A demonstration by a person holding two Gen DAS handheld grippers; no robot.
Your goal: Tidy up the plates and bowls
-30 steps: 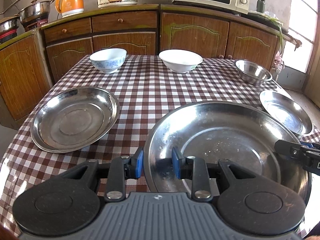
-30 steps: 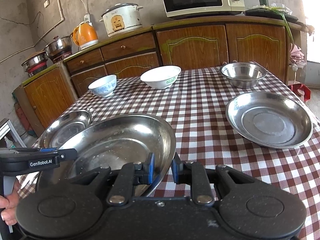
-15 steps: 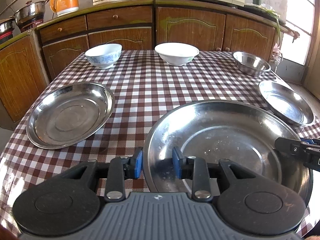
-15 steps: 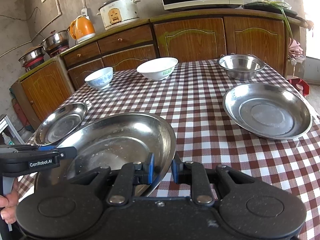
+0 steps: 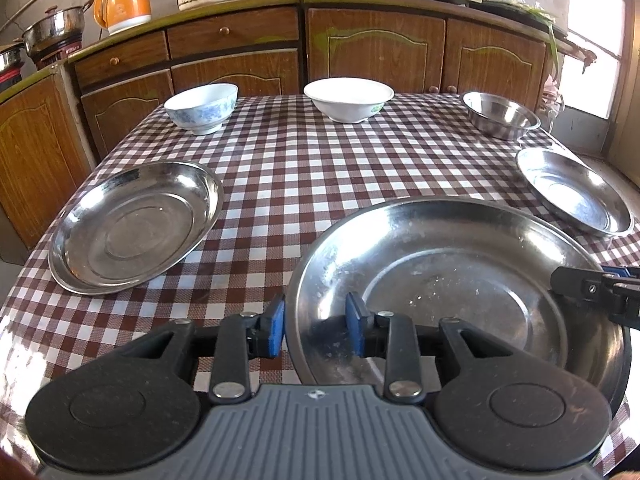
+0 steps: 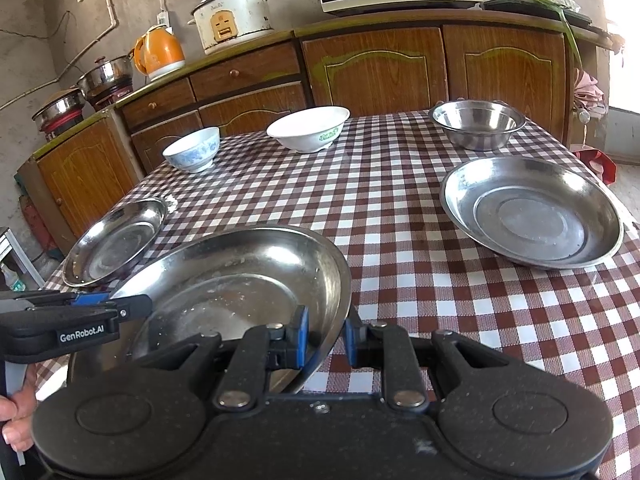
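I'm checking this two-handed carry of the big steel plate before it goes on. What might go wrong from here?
1. The left gripper and right gripper each pinch only the thin rim of the large steel plate; smooth metal could slip or tilt.
2. Moving left, it may strike the left steel plate.
3. Moving right, it may knock the right steel plate, near the table edge.

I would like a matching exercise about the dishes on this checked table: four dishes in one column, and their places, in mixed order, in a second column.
Things
1. large steel plate
2. blue-patterned bowl
3. white bowl
4. small steel bowl

Places, as the cameras see them
A. far row, left
B. far row, right
C. nearest, rim held by the left tongs and the right tongs
D. far row, middle

Pairs: 1-C, 2-A, 3-D, 4-B
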